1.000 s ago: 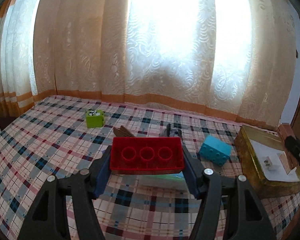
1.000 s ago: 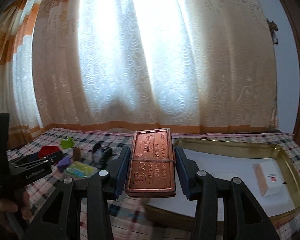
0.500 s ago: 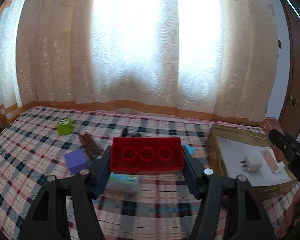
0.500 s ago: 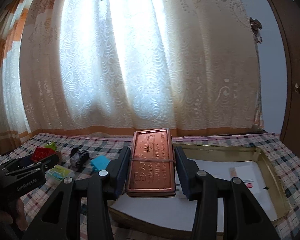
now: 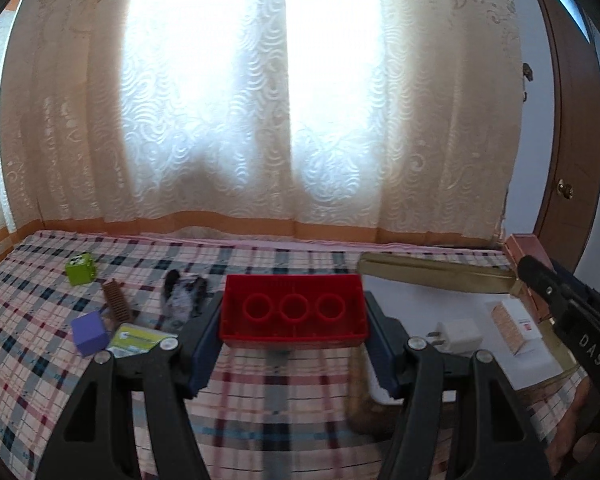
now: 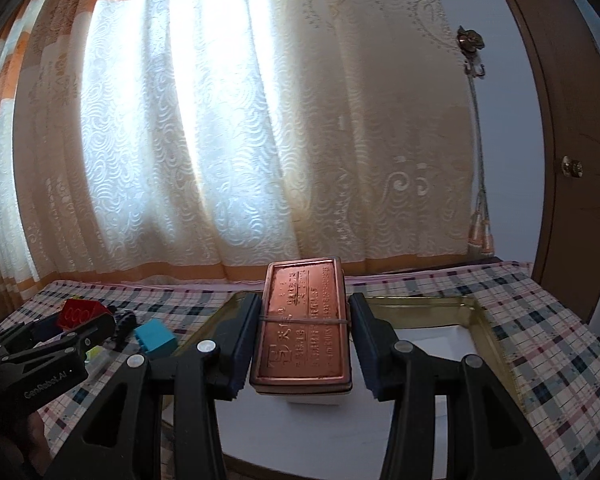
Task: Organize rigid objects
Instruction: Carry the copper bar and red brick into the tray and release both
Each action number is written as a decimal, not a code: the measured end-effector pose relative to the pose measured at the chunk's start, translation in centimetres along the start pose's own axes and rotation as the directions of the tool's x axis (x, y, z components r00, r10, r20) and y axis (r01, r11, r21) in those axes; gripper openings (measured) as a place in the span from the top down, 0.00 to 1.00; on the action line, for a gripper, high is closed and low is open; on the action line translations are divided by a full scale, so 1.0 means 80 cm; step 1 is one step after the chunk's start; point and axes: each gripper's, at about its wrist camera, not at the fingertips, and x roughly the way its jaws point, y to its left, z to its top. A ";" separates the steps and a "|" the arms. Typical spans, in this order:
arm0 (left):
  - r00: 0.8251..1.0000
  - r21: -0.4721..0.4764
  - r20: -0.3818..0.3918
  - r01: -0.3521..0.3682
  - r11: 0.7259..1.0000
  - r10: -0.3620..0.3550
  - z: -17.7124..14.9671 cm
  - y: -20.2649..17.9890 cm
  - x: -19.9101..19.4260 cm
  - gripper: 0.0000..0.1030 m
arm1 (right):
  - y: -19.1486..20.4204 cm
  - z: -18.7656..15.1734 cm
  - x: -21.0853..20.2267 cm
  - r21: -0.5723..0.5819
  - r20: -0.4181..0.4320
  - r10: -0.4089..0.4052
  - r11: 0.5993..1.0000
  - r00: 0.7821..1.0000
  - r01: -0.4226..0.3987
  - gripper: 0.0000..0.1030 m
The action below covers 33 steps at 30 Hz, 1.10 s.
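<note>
Plug [image 5: 458,334] and box [image 5: 514,326] lie in tray [image 5: 436,274], blocks [image 5: 90,332] apparently left

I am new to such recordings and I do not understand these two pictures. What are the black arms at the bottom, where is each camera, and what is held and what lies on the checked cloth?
No robot here: a person holds a hand-held gripper in each hand, and a camera on each looks along its two fingers. In the left view, the left gripper clamps a red brick. In the right view, the right gripper clamps a copper tin above a gold tray. The tray holds a white charger and a small box. On the cloth lie a green cube, a purple cube, a brown comb and a blue brick.
</note>
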 end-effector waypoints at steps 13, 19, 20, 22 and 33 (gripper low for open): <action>0.996 0.050 0.004 0.086 0.995 -0.086 0.013 -0.081 0.014 0.38 | -0.091 0.011 -0.004 0.072 0.013 -0.114 0.991 0.993 0.113 0.53; 0.993 0.067 -0.019 0.114 0.991 -0.113 0.012 -0.112 0.027 0.38 | -0.137 0.014 -0.006 0.102 0.012 -0.174 0.980 0.985 0.172 0.53; 0.993 0.069 -0.026 0.119 0.990 -0.118 0.012 -0.116 0.030 0.38 | -0.144 0.014 -0.006 0.106 0.008 -0.182 0.978 0.983 0.180 0.53; 0.992 0.081 -0.039 0.127 0.989 -0.124 0.012 -0.127 0.035 0.38 | -0.157 0.014 -0.004 0.117 -0.005 -0.194 0.974 0.981 0.194 0.53; 0.979 0.159 -0.119 0.180 0.971 -0.163 -0.003 -0.190 0.046 0.38 | -0.173 0.003 0.026 0.056 -0.131 -0.224 0.971 0.966 0.233 0.53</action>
